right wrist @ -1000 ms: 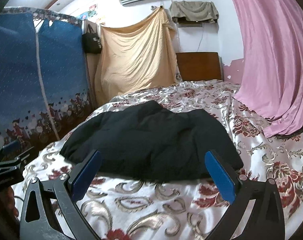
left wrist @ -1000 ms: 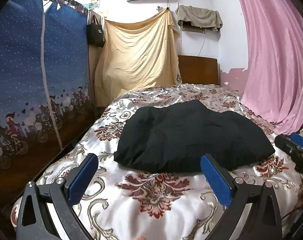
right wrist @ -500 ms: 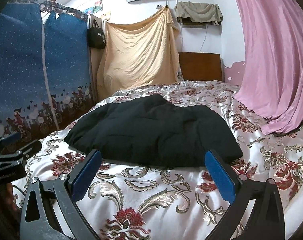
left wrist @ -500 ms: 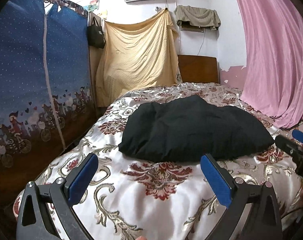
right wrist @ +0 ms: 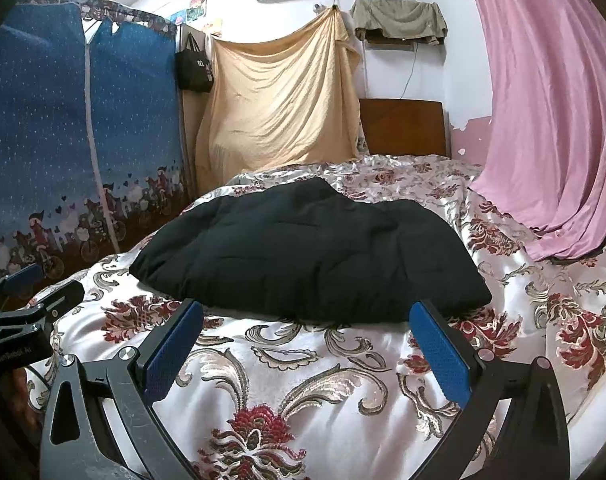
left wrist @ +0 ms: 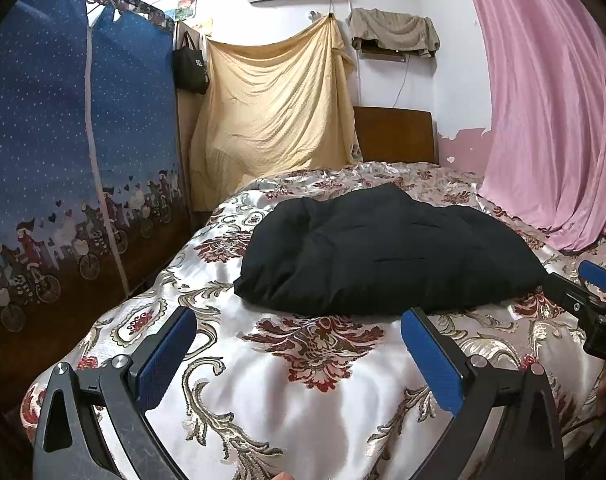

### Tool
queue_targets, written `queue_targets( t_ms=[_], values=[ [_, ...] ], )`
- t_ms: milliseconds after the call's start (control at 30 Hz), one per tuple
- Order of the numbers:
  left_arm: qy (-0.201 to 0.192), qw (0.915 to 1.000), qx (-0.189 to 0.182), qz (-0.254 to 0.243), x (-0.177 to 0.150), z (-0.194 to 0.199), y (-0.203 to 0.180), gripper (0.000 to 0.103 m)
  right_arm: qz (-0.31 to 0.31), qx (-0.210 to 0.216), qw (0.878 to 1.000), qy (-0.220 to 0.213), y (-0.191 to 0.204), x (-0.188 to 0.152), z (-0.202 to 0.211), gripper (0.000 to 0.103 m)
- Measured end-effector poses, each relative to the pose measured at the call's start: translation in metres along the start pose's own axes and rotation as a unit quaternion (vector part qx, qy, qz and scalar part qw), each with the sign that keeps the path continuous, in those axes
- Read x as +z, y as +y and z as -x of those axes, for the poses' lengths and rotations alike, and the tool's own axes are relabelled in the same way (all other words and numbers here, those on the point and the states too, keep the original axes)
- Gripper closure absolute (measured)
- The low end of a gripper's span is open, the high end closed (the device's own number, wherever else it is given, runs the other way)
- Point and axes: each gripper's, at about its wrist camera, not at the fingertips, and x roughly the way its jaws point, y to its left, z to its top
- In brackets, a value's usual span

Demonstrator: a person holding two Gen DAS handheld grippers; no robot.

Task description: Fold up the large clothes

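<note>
Both tools hang over the bed's [left wrist: 303,380] near edge, left gripper [left wrist: 299,344] and right gripper [right wrist: 307,336] spread wide, holding nothing. The folded black garment [left wrist: 383,252] lies mid-bed, apart from both.

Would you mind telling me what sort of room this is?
Most likely a bedroom in a home: a bed with a flowered cover, a wooden headboard against the wall, and a fabric wardrobe beside it.
</note>
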Motion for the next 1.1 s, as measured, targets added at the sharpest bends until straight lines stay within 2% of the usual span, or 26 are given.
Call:
queue_targets(
  t_ms=[1100],
  values=[
    [0.000, 1.0000, 0.000, 0.001, -0.0012, -0.0018, -0.0003, 0.000, 0.000, 0.005, 1.000, 0.012, 0.0018, -0.0054, -0.0085, 0.002]
  ],
)
